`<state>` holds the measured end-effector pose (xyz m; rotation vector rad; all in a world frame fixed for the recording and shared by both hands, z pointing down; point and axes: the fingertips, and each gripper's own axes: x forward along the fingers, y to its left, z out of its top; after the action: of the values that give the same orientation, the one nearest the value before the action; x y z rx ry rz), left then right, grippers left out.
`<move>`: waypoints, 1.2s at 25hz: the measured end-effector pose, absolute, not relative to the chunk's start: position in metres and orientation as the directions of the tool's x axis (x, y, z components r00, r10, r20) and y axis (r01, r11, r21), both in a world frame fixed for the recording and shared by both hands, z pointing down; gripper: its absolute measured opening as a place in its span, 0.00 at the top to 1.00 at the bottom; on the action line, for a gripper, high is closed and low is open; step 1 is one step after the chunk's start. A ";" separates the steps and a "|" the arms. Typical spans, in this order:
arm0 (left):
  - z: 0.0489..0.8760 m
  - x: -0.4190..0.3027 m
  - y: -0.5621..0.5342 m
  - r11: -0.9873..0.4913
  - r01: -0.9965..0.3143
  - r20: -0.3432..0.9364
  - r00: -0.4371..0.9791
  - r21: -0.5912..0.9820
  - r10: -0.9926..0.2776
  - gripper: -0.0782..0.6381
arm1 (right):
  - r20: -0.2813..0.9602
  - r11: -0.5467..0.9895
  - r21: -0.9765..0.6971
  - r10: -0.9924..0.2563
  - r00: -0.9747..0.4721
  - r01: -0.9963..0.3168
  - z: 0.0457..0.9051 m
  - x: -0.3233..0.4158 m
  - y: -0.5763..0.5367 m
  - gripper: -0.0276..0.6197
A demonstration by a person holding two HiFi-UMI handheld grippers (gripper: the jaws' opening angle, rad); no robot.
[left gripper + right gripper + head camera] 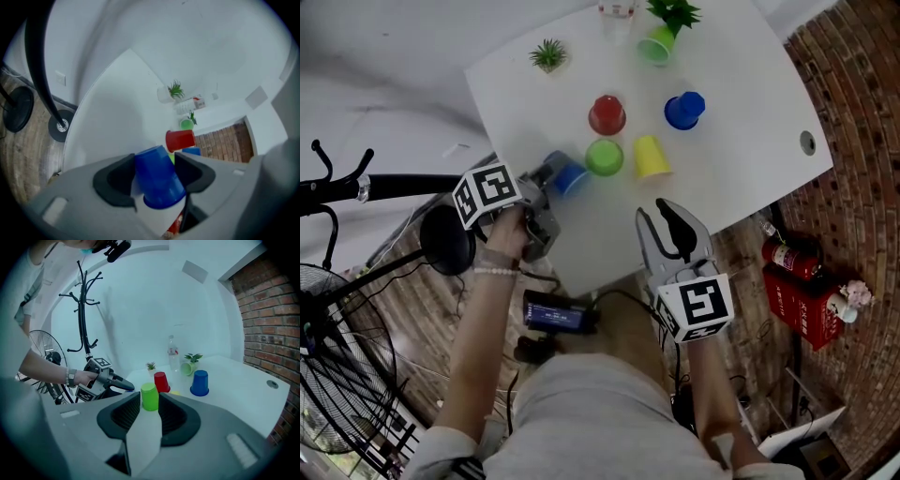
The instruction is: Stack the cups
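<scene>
Between the left gripper's [154, 159] wide-spread fingers [115, 180], the tilted blue cup [158, 178] looks clamped.

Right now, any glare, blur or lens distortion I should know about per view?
Head view: even light, soft shadows on the white table, no glare, sharp. Left gripper view: strong fisheye, black corners, the blue cup up close slightly soft. Right gripper view: same fisheye, bluish cast, brick wall bowed, green cup sharp.

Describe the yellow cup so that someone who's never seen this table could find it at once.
Find the white table. In the cluster of cups near the edge closest to the person, look just right of the green cup. The yellow cup is the only yellow one there.
</scene>
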<state>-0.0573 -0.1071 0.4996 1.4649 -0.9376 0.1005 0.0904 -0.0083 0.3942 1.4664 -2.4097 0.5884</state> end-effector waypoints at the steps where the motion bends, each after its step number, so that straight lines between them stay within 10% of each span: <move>1: 0.499 -0.056 -0.107 0.163 -0.587 0.585 0.659 0.793 -0.473 0.53 | 0.420 0.411 -0.201 -0.784 -0.457 -0.889 0.395 0.090 -0.008 0.79; 18: 0.449 -0.047 -0.104 -0.213 -0.609 0.417 0.718 0.764 -0.557 0.57 | 0.436 0.419 -0.192 -0.774 -0.459 -0.888 0.398 0.077 -0.003 0.79; 30: 0.430 -0.007 -0.073 -0.681 -0.645 0.399 0.759 0.347 -0.515 0.57 | 0.446 0.435 -0.193 -0.760 -0.473 -0.880 0.406 0.067 -0.001 0.79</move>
<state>-0.0066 -0.0728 0.4300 2.4829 -0.8751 0.3715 0.0674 -0.0006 0.4061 1.4134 -2.3990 0.5837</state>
